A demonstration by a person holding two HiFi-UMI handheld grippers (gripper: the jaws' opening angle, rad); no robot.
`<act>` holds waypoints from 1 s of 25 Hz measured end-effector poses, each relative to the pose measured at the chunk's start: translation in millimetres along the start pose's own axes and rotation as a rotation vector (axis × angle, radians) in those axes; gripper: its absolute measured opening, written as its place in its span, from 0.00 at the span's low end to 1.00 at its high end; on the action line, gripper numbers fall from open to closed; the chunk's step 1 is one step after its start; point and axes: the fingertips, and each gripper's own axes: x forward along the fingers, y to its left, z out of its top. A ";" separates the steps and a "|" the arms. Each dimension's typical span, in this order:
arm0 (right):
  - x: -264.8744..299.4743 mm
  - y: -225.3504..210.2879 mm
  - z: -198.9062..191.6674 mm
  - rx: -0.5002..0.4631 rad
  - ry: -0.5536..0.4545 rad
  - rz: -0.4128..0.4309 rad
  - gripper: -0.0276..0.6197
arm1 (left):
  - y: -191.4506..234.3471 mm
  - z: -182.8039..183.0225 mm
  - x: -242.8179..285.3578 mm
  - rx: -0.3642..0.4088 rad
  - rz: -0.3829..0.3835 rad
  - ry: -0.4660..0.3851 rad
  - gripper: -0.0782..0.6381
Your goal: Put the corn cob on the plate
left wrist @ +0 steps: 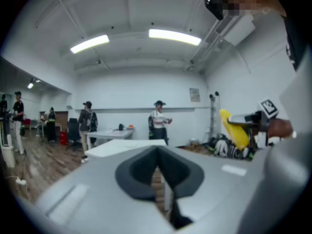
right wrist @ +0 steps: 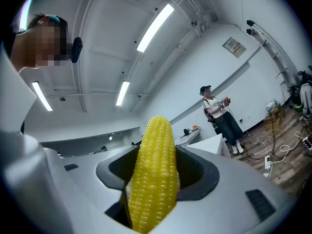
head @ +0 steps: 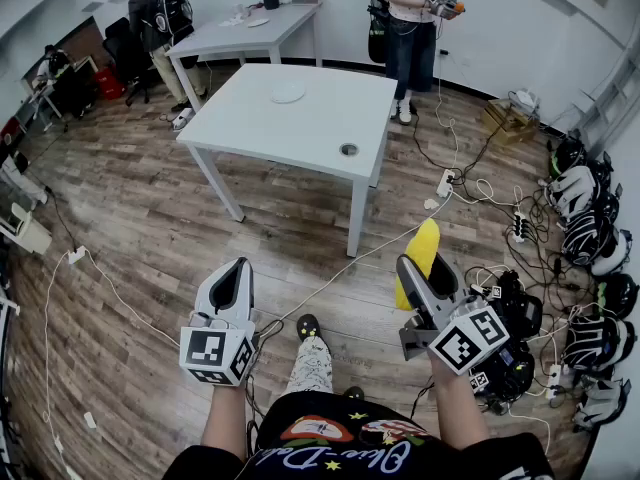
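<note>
The yellow corn cob (head: 419, 262) stands up out of my right gripper (head: 412, 273), whose jaws are shut on it. In the right gripper view the cob (right wrist: 154, 172) fills the gap between the grey jaws, its tip pointing up and forward. My left gripper (head: 231, 284) hangs at the lower left, jaws shut together with nothing in them; in its own view (left wrist: 158, 172) the jaws meet at a thin seam. The white plate (head: 287, 92) lies on the white table (head: 320, 133) well ahead of both grippers. The left gripper view also shows the corn cob (left wrist: 233, 128) at the right.
A second white table (head: 240, 33) stands behind, with a person seated (head: 160, 18) at its left and another person standing (head: 410, 13) at its right. Cables and a power strip (head: 445, 181) cross the wooden floor. Helmets and gear (head: 590, 228) pile along the right wall.
</note>
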 end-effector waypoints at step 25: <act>393.9 -82.0 -6.1 0.018 0.031 0.095 0.42 | 229.2 14.0 282.5 0.028 0.022 -0.024 0.11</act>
